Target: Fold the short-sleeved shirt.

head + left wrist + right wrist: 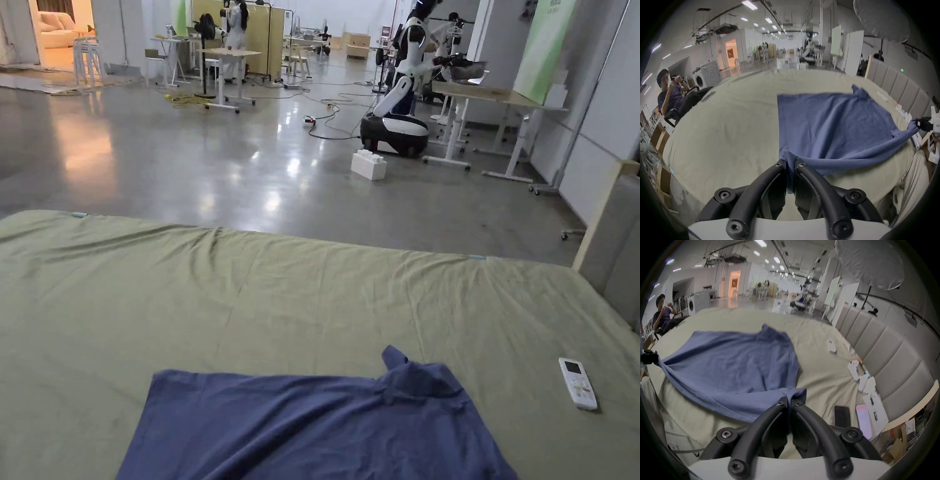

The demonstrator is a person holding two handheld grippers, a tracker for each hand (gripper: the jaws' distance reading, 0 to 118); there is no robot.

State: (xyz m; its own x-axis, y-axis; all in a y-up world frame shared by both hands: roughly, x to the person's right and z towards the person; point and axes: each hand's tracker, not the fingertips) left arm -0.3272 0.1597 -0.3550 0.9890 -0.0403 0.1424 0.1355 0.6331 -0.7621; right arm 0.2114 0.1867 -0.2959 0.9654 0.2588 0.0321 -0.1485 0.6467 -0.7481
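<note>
Entry, fold in hand. I judge this to be the spreading step: I hold the blue shirt [325, 425] by its near edge at two corners and am laying it flat on the green bed sheet [281, 294] before any fold is made.

Left to right. A seated person [670, 100] sits off the bed's far left, clear of the work. My left gripper [791, 164] has both jaws closed on a bunched near-left corner of the shirt; cloth shows pinched between the jaw tips. From there the near hem runs taut, lifted off the sheet, toward my right gripper [789, 400], whose jaws are likewise closed on the near-right corner, with a small fold of fabric gathered at the tips. Right of the shirt a white remote [577, 384] lies on the sheet, well apart from the cloth; two phones [852, 418] rest near the padded headboard [883, 353].

Shirt: it lies on the near middle of the bed, far part resting on the sheet, left side edge fairly straight. One sleeve or collar part pokes up at the far right. Shallow wrinkles fan from both gripped corners. Thin knit, limp; I expect it to sag wherever unsupported.

Next move, as I judge it: pull the corners evenly apart, lower the hem flat, release, then regrip a side for the first fold. Risk: an uneven pull skews the far edge.
</note>
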